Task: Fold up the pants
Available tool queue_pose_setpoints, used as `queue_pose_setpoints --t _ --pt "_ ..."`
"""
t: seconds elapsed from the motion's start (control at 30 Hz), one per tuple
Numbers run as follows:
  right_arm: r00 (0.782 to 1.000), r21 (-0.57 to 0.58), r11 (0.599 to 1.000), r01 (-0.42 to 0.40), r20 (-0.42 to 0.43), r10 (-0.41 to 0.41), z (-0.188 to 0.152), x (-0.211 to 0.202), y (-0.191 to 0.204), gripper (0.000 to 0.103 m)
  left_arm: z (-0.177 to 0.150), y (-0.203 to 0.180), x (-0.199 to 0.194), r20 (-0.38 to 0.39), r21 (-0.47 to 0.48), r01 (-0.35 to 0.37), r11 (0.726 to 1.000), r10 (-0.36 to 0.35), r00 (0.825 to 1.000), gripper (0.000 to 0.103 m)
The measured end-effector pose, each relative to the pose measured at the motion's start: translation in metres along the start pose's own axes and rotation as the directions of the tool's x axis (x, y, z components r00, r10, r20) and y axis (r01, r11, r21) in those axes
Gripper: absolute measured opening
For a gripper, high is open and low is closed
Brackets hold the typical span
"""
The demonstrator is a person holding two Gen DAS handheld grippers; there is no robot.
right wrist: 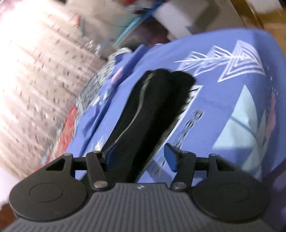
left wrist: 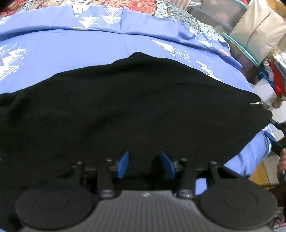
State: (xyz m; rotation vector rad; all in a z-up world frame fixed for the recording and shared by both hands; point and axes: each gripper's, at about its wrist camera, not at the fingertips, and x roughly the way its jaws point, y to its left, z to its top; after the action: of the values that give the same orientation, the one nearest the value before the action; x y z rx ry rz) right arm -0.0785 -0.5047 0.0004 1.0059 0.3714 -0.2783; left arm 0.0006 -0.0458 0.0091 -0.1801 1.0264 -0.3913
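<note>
Black pants [left wrist: 128,107] lie spread across a blue bedsheet [left wrist: 71,51] with white triangle prints. My left gripper [left wrist: 145,164] hovers over their near edge, its blue fingers [left wrist: 123,165] apart with only dark cloth beneath them. In the blurred right wrist view, the pants [right wrist: 143,114] show as a narrow folded band with a pale seam line, running up from between the fingers. My right gripper [right wrist: 140,157] straddles that band with its jaws wide, and the right pad [right wrist: 170,158] stands clear of the cloth. The right gripper [left wrist: 273,141] also shows at the pants' right end in the left wrist view.
A red patterned quilt [left wrist: 135,5] lies beyond the sheet. Boxes and a paper bag [left wrist: 259,30] stand at the right, with a pile of coloured clothes [left wrist: 275,78] below them. The bed's edge drops off at the right [left wrist: 250,160]. A person's hand [left wrist: 282,160] shows at the frame's right edge.
</note>
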Motion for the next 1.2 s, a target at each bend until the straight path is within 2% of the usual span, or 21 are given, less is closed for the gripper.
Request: queue_pose_setpoints --t 0.1,0.27,0.33,0.37,0.47,0.53,0.57,0.6,0.67,0.77,0.83,0.87,0.9,0.93,0.97,1.0,1.03,1.07,1.1,1.13,1.2 --pt "0.999 0.076 0.997 -0.020 0.028 0.018 0.019 0.026 -0.013 0.059 0.001 0.002 -0.001 -0.007 -0.042 -0.012 0.999 0.012 1.000 0.042" --pt "0.997 0.060 0.998 0.000 0.083 -0.005 0.050 0.057 -0.004 0.056 0.006 0.004 0.001 -0.014 -0.088 -0.037 0.995 0.035 0.999 0.042" --pt "0.996 0.047 0.998 0.032 0.076 -0.036 0.055 0.061 -0.001 0.040 0.007 0.001 0.001 -0.015 -0.086 -0.047 0.995 0.046 0.999 0.042" --pt "0.996 0.029 0.998 0.059 0.059 -0.060 0.058 0.066 0.004 0.019 0.007 -0.001 0.000 -0.013 -0.084 -0.050 0.995 0.049 0.999 0.042" --pt "0.997 -0.017 0.999 0.051 0.051 -0.050 0.066 0.059 0.010 0.014 0.007 -0.001 -0.005 0.003 -0.087 -0.048 0.995 0.048 0.999 0.042" --pt "0.998 -0.154 0.988 0.019 0.061 -0.009 0.061 0.049 0.038 0.014 0.005 0.003 -0.010 0.018 -0.095 -0.045 0.994 0.047 0.999 0.042" --pt "0.998 -0.243 0.970 0.007 0.058 0.007 0.055 0.046 0.058 0.014 0.005 0.005 -0.013 0.024 -0.104 -0.042 0.994 0.045 0.999 0.042" --pt "0.999 -0.349 0.937 -0.007 0.045 0.025 0.045 0.042 0.082 0.014 0.005 0.008 -0.014 0.028 -0.113 -0.039 0.993 0.042 0.999 0.042" --pt "0.998 -0.547 0.835 -0.051 0.007 0.065 0.017 0.035 0.125 0.014 0.004 0.012 -0.019 0.040 -0.129 -0.033 0.991 0.038 0.998 0.042" --pt "0.991 -0.796 0.590 -0.134 -0.107 0.080 -0.048 0.029 0.172 0.016 0.000 0.019 -0.026 0.060 -0.148 -0.018 0.989 0.027 0.998 0.042" --pt "0.981 -0.889 0.420 -0.185 -0.195 0.018 -0.100 0.036 0.186 0.018 -0.003 0.023 -0.032 0.070 -0.155 -0.012 0.988 0.023 0.997 0.042" --pt "0.972 -0.927 0.312 -0.210 -0.233 -0.040 -0.132 0.042 0.188 0.023 -0.005 0.026 -0.035 0.075 -0.158 -0.011 0.987 0.023 0.997 0.042" --pt "0.960 -0.946 0.223 -0.235 -0.261 -0.099 -0.157 0.049 0.188 0.030 -0.006 0.028 -0.038 0.082 -0.163 -0.009 0.987 0.023 0.996 0.042" --pt "0.948 -0.956 0.137 -0.259 -0.279 -0.154 -0.181 0.053 0.185 0.032 -0.008 0.031 -0.042 0.089 -0.169 -0.005 0.986 0.020 0.996 0.043" --pt "0.956 -0.972 0.050 -0.231 -0.237 -0.172 -0.200 0.052 0.181 0.033 -0.009 0.034 -0.047 0.098 -0.174 0.001 0.985 0.016 0.995 0.043" --pt "0.971 -0.982 0.000 -0.189 -0.187 -0.152 -0.208 0.045 0.180 0.039 -0.012 0.037 -0.051 0.107 -0.177 0.010 0.984 0.009 0.994 0.045" --pt "0.972 -0.983 -0.011 -0.182 -0.178 -0.150 -0.208 0.040 0.181 0.047 -0.014 0.039 -0.056 0.116 -0.177 0.020 0.984 0.001 0.993 0.046" --pt "0.964 -0.976 0.019 -0.219 -0.219 -0.147 -0.201 0.031 0.184 0.062 -0.017 0.041 -0.060 0.124 -0.175 0.029 0.984 -0.008 0.992 0.047" --pt "0.955 -0.962 0.067 -0.265 -0.272 -0.119 -0.192 0.023 0.189 0.071 -0.020 0.043 -0.064 0.130 -0.171 0.040 0.984 -0.018 0.991 0.048" --pt "0.948 -0.949 0.098 -0.300 -0.308 -0.085 -0.183 0.016 0.195 0.073 -0.023 0.044 -0.067 0.134 -0.166 0.050 0.985 -0.028 0.991 0.048" --pt "0.938 -0.935 0.105 -0.338 -0.344 -0.044 -0.173 -0.002 0.204 0.073 -0.028 0.044 -0.070 0.135 -0.155 0.065 0.986 -0.044 0.990 0.048"
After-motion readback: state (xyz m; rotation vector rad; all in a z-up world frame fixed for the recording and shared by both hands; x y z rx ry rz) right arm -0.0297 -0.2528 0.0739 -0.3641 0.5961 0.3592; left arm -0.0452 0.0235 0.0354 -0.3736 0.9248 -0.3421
